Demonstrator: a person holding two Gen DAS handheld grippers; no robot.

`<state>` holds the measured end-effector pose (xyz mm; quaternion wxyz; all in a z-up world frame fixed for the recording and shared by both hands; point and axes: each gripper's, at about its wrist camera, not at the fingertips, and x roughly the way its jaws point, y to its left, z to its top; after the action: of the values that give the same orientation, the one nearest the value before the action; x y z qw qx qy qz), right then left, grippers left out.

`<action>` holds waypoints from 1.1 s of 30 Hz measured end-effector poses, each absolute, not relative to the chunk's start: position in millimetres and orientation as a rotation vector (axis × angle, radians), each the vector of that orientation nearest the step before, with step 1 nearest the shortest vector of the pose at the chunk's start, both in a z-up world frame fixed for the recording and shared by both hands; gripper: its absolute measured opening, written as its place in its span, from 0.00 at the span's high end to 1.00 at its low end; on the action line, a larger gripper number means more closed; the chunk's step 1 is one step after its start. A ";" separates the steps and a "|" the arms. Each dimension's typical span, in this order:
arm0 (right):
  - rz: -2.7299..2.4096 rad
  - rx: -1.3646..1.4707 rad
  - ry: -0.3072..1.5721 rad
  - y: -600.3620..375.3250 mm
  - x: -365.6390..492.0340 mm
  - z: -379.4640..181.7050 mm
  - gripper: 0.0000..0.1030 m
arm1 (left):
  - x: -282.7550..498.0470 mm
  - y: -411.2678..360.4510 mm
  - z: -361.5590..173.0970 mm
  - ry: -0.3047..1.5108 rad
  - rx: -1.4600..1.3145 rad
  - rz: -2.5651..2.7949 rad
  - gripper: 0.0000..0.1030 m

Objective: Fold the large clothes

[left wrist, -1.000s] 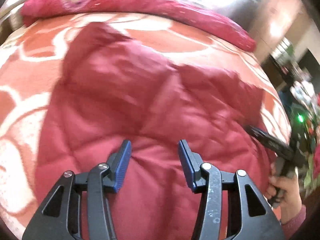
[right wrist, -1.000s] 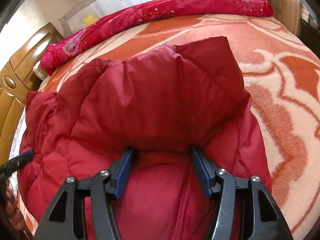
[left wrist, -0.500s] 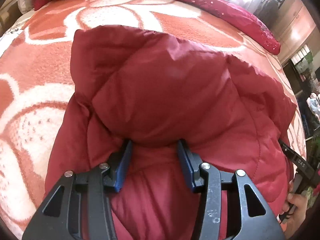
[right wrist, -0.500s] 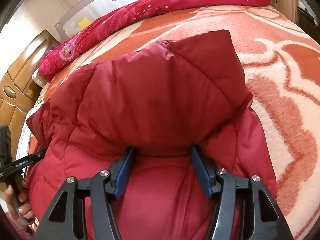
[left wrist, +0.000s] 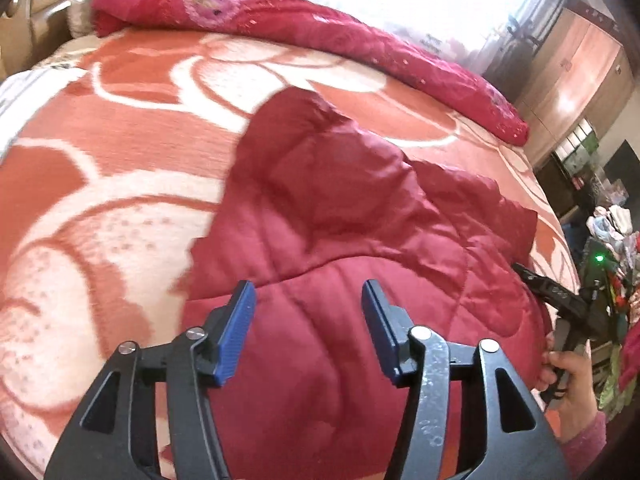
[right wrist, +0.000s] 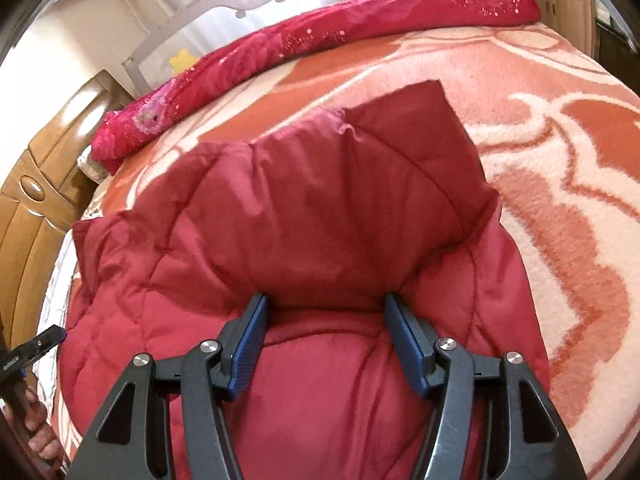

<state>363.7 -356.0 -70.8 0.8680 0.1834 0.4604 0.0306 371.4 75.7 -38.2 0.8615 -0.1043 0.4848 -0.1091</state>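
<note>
- At the far left, one wooden headboard [right wrist: 36, 216] stands beside the bed; one crimson floral quilt [left wrist: 304, 36] lies rolled along the far edge, probably pushed back to free the folding surface
- One orange-and-cream patterned blanket [left wrist: 112, 168] covers the bed and carries the work
- One dark red quilted puffer jacket [right wrist: 320, 220] lies mid-bed, near the person; its far part is doubled over the near part, so a fold looks partly made
- The left gripper [left wrist: 308, 332] hovers over the jacket's near left panel, its jaws opening with nothing pinched between them; it seems to be letting go
- The right gripper [right wrist: 324, 340] sits at the folded flap's near edge; its jaws are opening with padding bulging between the pads [right wrist: 252, 340], so the grip looks loose, likely a release after laying the flap
- Two grippers, one jacket
</note>
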 end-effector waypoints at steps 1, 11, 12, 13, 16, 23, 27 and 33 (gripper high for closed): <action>0.067 0.388 0.958 -356.9 360.7 -67.7 0.39 | 368.6 79.6 -37.5 1.014 -0.215 -0.222 0.44; 0.080 0.321 0.941 -358.3 327.8 -39.2 0.25 | 356.9 107.9 -56.0 1.045 -0.284 -0.216 0.31; 0.080 0.316 0.942 -359.6 324.9 -37.8 0.23 | 356.7 108.8 -58.0 1.054 -0.287 -0.221 0.29; 0.078 0.315 0.941 -361.5 321.8 -36.9 0.22 | 356.4 110.0 -59.3 1.056 -0.293 -0.227 0.28; 0.089 0.331 0.928 -371.5 310.9 -33.0 0.22 | 354.0 113.8 -62.0 1.055 -0.300 -0.239 0.28; 0.062 0.371 0.917 -407.1 292.5 -29.5 0.15 | 356.5 124.0 -65.4 1.058 -0.358 -0.282 0.27; 0.064 0.435 0.942 -429.8 293.2 -40.0 0.10 | 361.6 127.6 -71.0 1.071 -0.369 -0.285 0.20; 0.126 0.629 0.999 -461.6 303.0 -76.1 0.09 | 371.7 130.5 -86.1 1.116 -0.420 -0.343 0.20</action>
<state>303.0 -461.6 -76.1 0.8289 0.2963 0.4708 0.0592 371.7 130.5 -86.1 0.8137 -0.1967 0.5229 -0.1606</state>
